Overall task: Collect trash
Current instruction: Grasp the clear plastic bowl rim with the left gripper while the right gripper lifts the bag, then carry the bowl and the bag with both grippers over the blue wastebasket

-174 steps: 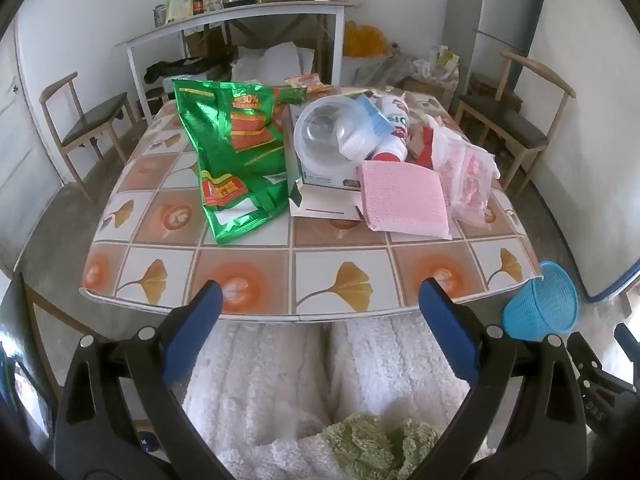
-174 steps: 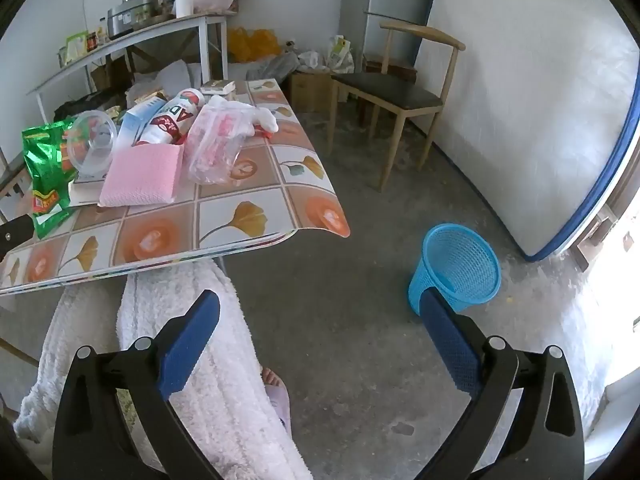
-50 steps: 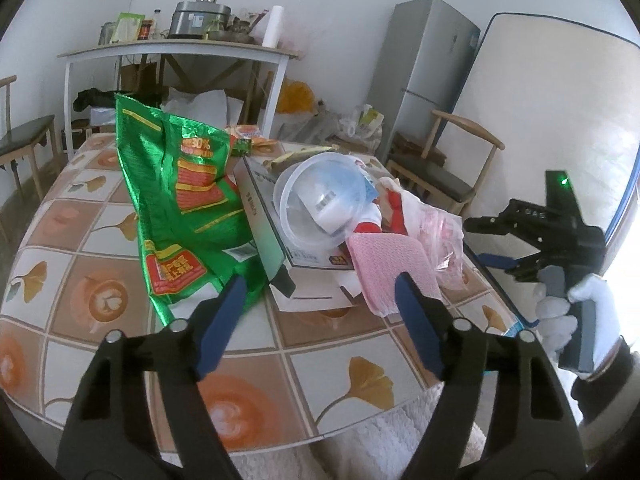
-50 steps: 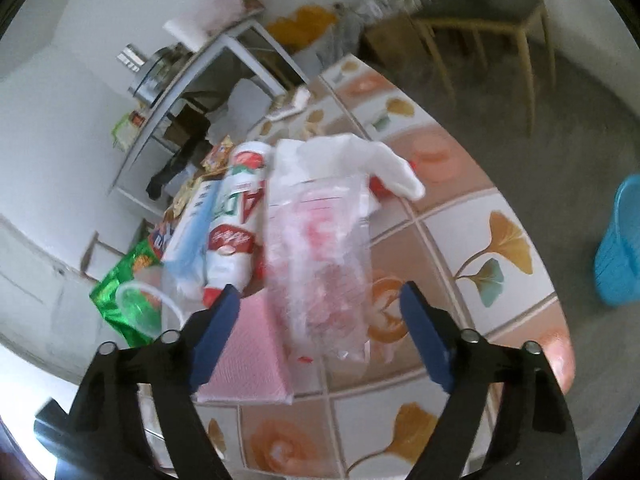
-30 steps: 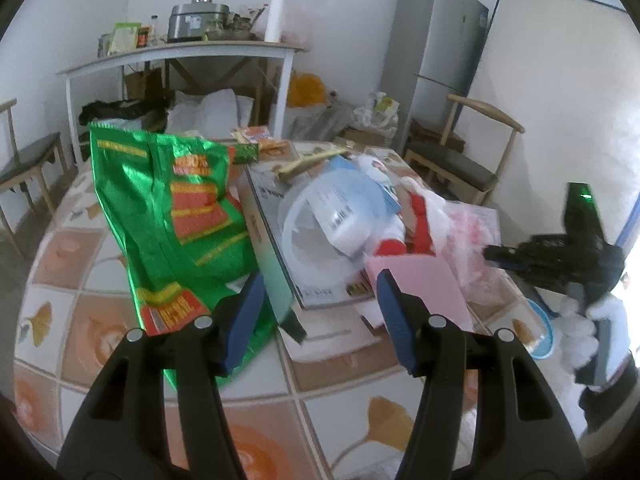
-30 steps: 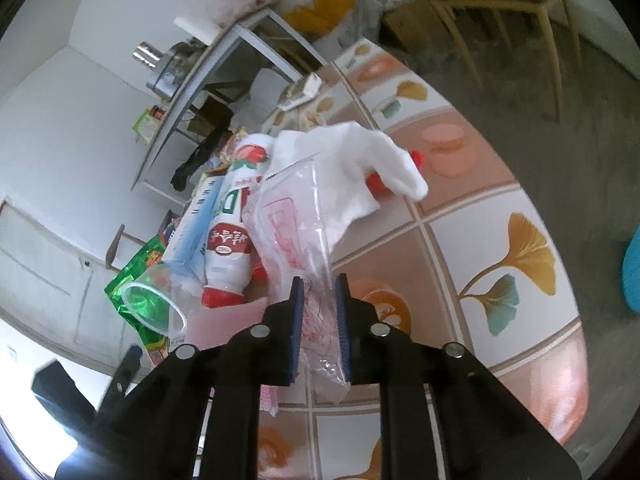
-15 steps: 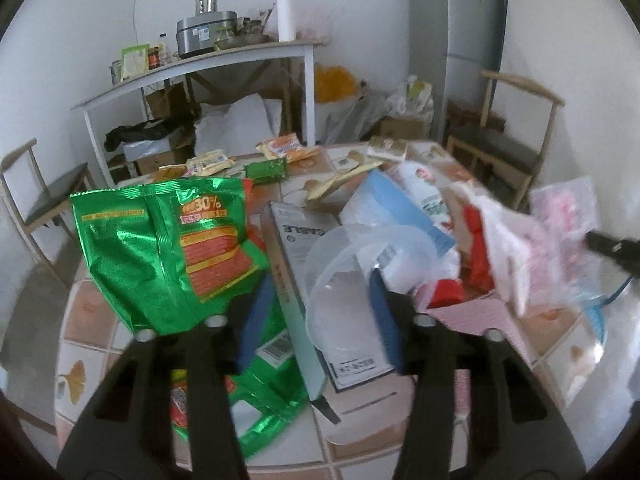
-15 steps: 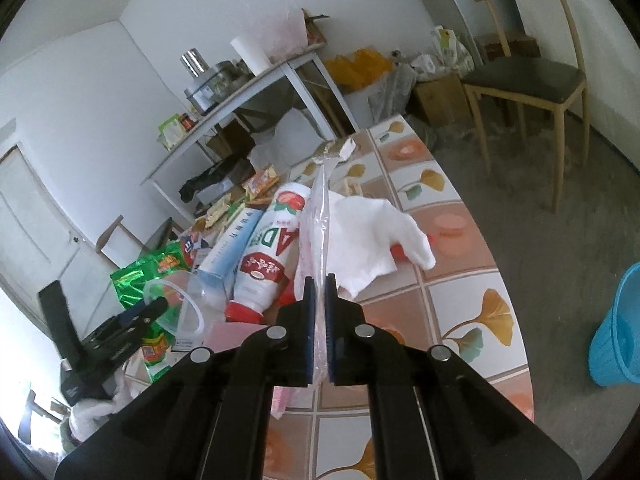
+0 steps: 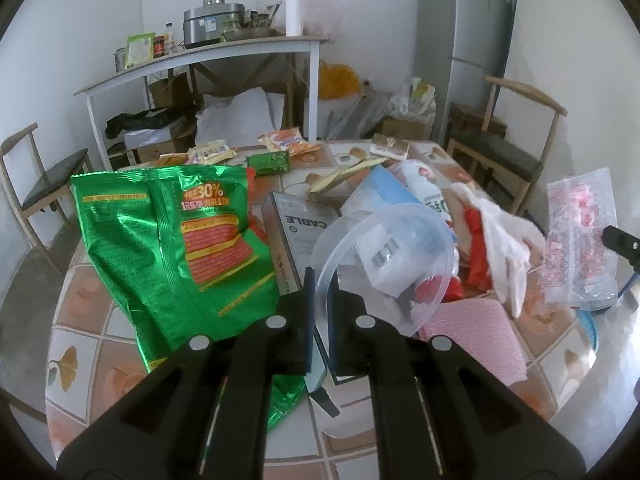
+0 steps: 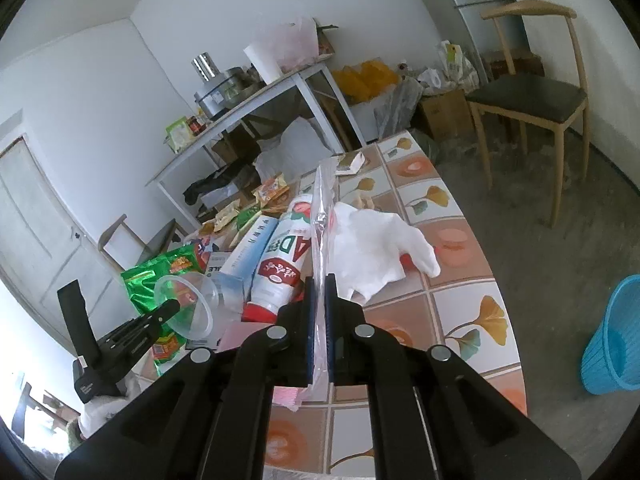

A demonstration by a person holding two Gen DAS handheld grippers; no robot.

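Note:
My left gripper [image 9: 319,280] is shut on the near rim of a clear plastic bowl [image 9: 384,264], which lies tilted on a box labelled CABLE [image 9: 296,232]. A green snack bag [image 9: 168,240] stands just left of it. My right gripper [image 10: 319,280] is shut on a clear plastic bag with pink contents [image 10: 322,216]. In the right wrist view the bag shows edge-on; in the left wrist view the bag [image 9: 580,240] hangs above the table's right side. A blue basket [image 10: 612,344] stands on the floor to the right of the table [image 10: 472,308].
On the table lie a white glove [image 10: 376,248], a red-and-white bottle [image 10: 284,264], a pink cloth [image 9: 476,340] and several small wrappers [image 9: 280,140]. Wooden chairs [image 10: 532,96] stand around. A white shelf table [image 9: 200,60] with kitchenware is at the back.
My left jaws have closed onto the clear bowl's rim after moving in over the table. The right gripper has risen and rolled with the plastic bag, lifting it off the table.

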